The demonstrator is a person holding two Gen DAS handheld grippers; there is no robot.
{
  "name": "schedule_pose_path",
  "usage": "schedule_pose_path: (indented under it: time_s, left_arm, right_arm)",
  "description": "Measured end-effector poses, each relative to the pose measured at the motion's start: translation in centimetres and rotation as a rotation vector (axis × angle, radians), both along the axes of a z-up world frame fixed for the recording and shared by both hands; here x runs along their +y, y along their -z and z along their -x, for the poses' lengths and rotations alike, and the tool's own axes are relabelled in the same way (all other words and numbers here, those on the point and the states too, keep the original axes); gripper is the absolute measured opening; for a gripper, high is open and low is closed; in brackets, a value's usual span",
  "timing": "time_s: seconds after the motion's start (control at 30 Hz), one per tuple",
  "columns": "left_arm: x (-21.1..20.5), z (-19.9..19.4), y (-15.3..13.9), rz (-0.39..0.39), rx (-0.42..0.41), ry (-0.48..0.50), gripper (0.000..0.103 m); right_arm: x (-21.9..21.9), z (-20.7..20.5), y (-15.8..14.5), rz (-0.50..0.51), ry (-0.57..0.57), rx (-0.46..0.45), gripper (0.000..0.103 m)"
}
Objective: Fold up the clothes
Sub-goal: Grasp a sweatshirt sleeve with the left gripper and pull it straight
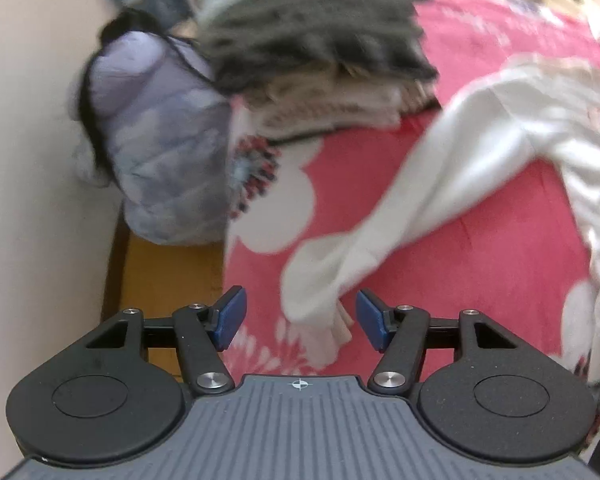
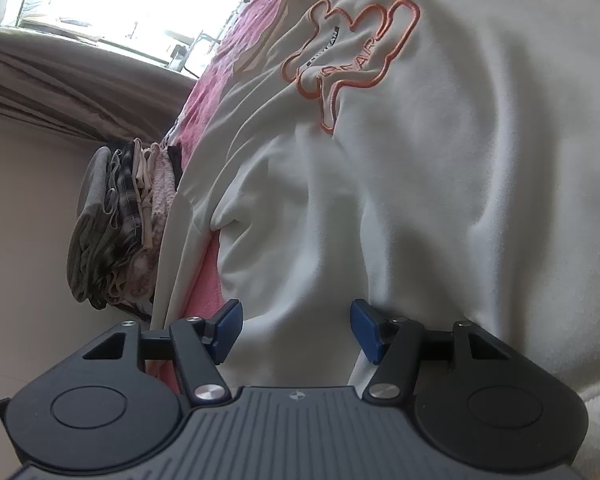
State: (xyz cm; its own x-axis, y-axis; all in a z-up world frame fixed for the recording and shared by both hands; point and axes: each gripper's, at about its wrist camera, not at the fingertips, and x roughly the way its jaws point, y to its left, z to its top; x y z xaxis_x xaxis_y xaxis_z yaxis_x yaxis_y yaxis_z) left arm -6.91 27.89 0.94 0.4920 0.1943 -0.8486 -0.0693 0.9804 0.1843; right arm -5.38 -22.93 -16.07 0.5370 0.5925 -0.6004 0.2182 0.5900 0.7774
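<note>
**White sweatshirt spread on the pink blanket, both grippers wide**

On the pink floral blanket (image 1: 440, 248) we see a white sweatshirt (image 2: 440, 184) lying rumpled, with an orange bear outline (image 2: 352, 56) stitched on its front (the lettering inside reads "BEAR"). Our left gripper (image 1: 298, 318) has its blue pads spread wide, and the sleeve cuff (image 1: 320, 304) lies between them, close to the right pad; we cannot tell whether they touch. Our right gripper (image 2: 296, 330) is equally wide, with the sweatshirt's body fabric in the gap, ungripped. A stack of folded clothes (image 1: 324, 60) sits on the blanket further back, beside a pale lilac quilted jacket (image 1: 156, 140) against the wall.
</note>
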Motion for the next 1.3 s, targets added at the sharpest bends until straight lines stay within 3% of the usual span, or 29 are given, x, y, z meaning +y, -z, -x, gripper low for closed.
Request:
schedule_pose_path:
  time_s: [0.07,0.2,0.33,0.47,0.57,0.63,0.8,0.97,1.2,1.3]
  left_arm:
    - [-1.0,0.6,-1.5,0.013,-0.060,0.007,0.061]
    - [-4.7,1.5,-3.5,0.028,-0.158,0.131,0.061]
    - [-8.8,0.7,-2.7,0.164,-0.182,0.239,0.061]
    - [-13.8,-1.4,0.1,0.301,-0.151,0.361,0.061]
    - [-17.8,-2.9,2.3,0.376,-0.123,0.467,0.061]
    - [-20.7,-3.7,3.9,0.412,-0.102,0.534,0.061]
    - [-26.6,-4.5,7.3,0.496,-0.007,0.626,0.060]
    - [-29.2,-4.2,8.4,0.562,0.035,0.669,0.060]
    - [-30.4,-5.5,7.8,0.681,0.029,0.655,0.060]
    - [-31.3,-6.6,7.5,0.688,0.030,0.657,0.060]
  right_arm:
    - [0.0,0.1,-0.4,0.009,0.000,-0.015,0.063]
    - [-0.6,0.5,-1.6,0.018,0.017,-0.067,0.065]
    - [-2.6,1.3,-4.7,0.061,0.066,-0.156,0.065]
    - [-7.9,3.5,-9.8,0.237,0.232,-0.277,0.065]
    - [-12.7,4.9,-11.2,0.333,0.353,-0.222,0.065]
    - [-14.9,5.2,-10.5,0.359,0.389,-0.128,0.067]
    - [-17.0,5.2,-6.4,0.289,0.364,0.073,0.068]
    - [-17.1,6.1,-4.5,0.141,0.362,0.096,0.070]
    - [-11.6,4.0,-5.4,0.131,0.143,0.009,0.072]
    - [-9.2,3.1,-5.7,0.128,0.048,-0.025,0.072]
